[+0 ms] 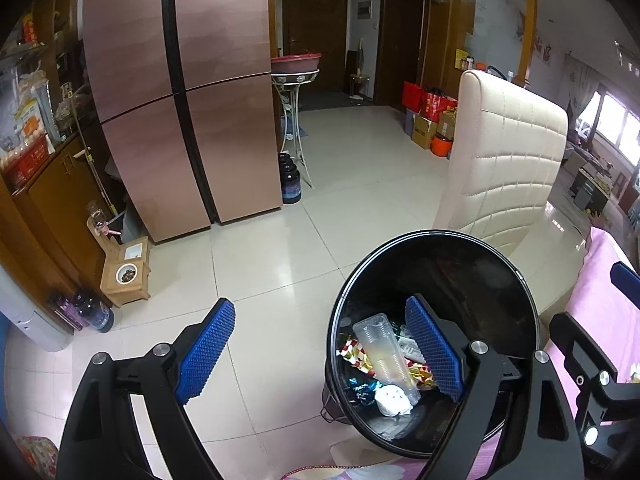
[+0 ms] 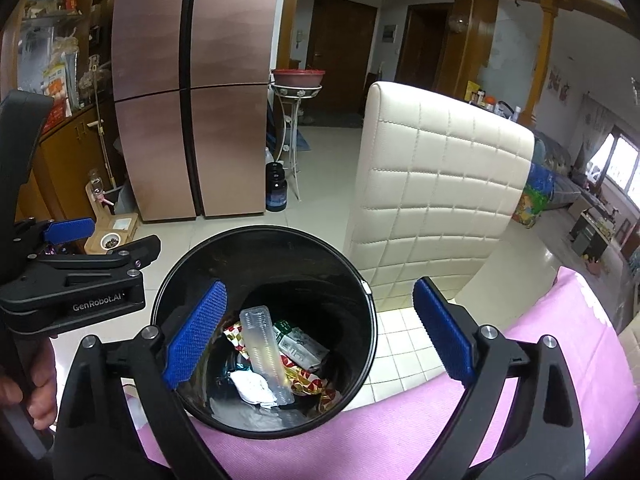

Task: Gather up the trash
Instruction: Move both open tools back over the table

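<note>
Hand-held gripper (image 2: 320, 332) above lengthwise plastic cup (image 2: 266, 354)

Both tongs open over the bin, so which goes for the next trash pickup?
Right, probably. Right tongs sit over the pink tablecloth by the black bin; left tongs hang partly over floor. No loose trash visible.

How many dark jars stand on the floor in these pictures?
3. One jar stands beside the fridge, under the basin stand. Two more jars stand at the left by the wooden pet feeder. Others may be hidden behind furniture.
</note>
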Demonstrator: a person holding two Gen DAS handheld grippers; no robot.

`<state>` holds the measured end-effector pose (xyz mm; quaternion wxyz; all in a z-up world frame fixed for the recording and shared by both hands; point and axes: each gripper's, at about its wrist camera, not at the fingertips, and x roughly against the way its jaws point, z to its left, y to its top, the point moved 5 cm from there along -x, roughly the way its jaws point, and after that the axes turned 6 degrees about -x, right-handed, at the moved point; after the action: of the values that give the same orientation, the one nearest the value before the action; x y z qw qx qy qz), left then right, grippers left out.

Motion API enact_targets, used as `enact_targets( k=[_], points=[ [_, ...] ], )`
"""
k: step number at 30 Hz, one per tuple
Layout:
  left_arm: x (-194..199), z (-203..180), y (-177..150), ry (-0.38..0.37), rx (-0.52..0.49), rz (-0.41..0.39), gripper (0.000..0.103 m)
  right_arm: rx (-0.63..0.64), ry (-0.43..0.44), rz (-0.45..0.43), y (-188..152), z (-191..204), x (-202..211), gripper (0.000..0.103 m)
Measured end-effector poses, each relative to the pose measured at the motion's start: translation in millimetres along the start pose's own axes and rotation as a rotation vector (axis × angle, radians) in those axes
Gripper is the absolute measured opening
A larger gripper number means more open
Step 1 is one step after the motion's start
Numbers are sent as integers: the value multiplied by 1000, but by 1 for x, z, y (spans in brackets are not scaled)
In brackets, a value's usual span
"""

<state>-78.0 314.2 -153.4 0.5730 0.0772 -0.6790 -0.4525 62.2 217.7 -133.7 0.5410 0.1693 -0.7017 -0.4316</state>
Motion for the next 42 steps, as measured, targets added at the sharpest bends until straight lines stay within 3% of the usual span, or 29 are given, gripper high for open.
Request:
enact_targets(
  k=[11,25,36,42],
  points=[
    [7,-44,1,-105,-70,-7,85,-63,-105,4,-15,-37,24,95],
    [37,-180,-21,-377,-325,-4,85,-263,-429,64,-81,-149,98,95],
    [93,-287,-72,-631,-571,9,85,-397,-655,80,-142,-212,183,95],
    [111,-321,-99,-705,-656,33,85,-441,-730,109,-169,-231,211,95]
  ],
)
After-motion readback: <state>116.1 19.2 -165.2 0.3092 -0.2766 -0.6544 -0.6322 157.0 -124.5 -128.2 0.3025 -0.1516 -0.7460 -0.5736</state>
